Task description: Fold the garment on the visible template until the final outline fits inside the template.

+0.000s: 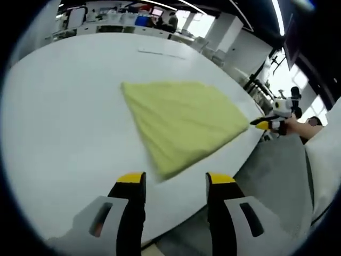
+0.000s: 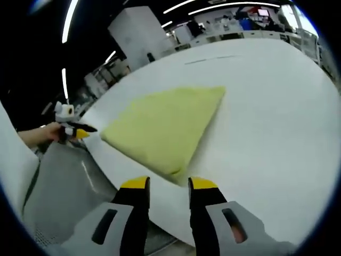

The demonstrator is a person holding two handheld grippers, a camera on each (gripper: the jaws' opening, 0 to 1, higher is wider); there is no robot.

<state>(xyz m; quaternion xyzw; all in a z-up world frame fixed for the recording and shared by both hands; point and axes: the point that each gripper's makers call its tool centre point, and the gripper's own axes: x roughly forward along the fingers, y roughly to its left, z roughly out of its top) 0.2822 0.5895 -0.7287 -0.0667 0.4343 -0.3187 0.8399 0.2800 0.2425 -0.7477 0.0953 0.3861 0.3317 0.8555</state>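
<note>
Garment: a yellow-green cloth point(image 1: 184, 121), folded into a flat, roughly four-sided shape, lies on the white table point(image 1: 58, 133); in the right gripper view the same cloth point(image 2: 162, 128) sits near the table's near edge.
Template: a faint thin line point(image 2: 210, 59) shows on the table beyond the cloth; whether it belongs to a template outline cannot be told.
Writing: no readable brand, label or text on the cloth, table or grippers; screens in the far background are too blurred to read.
Containers: shelves and blue boxes point(image 1: 143, 20) stand far behind the table; their contents cannot be made out.
Left gripper: left gripper point(image 1: 176, 181) hovers over the table's near edge, jaws apart, yellow tips just short of the cloth's near corner, gripping nothing.
Right gripper: right gripper point(image 2: 169, 185) has jaws apart and empty, tips just short of the cloth's near corner.
</note>
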